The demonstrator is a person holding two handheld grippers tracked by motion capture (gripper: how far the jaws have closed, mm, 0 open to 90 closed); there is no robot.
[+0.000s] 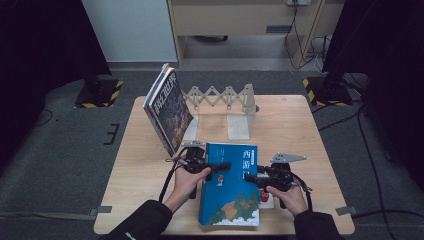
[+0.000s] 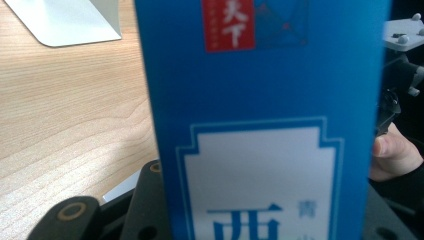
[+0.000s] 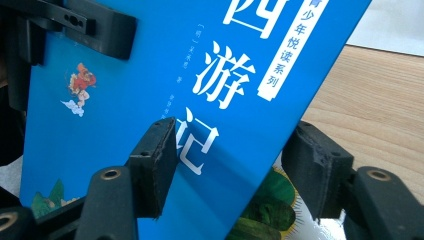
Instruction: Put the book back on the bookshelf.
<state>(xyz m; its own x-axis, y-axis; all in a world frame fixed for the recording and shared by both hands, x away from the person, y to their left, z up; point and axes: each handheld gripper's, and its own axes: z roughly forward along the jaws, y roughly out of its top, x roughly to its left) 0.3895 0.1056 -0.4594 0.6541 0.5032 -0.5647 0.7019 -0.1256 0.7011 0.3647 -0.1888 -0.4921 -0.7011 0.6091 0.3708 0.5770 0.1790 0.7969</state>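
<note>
Left gripper [image 1: 220, 166] reaching across the left edge of the blue book [image 1: 231, 185], one jaw over the cover; grip not determinable. Right gripper [image 1: 252, 178] at the book's right edge, jaws wide, one on the cover, the other beyond the edge and clear of it in the right gripper view. Book held in front of the person, between both grippers, tilted above a second book [image 3: 270, 205] lying beneath.

Table [image 1: 300, 130]: light wood, square, bare at the sides. White folding bookend [image 1: 230, 107] standing at the far centre. Dark-covered books [image 1: 167, 107] leaning at its left end, two spines discernible. Floor: grey carpet. Two black stands with yellow-black striped bases [image 1: 97, 92] flanking the table. Wooden cabinet [image 1: 245, 20] and cables [image 1: 302, 45] against the far wall.
</note>
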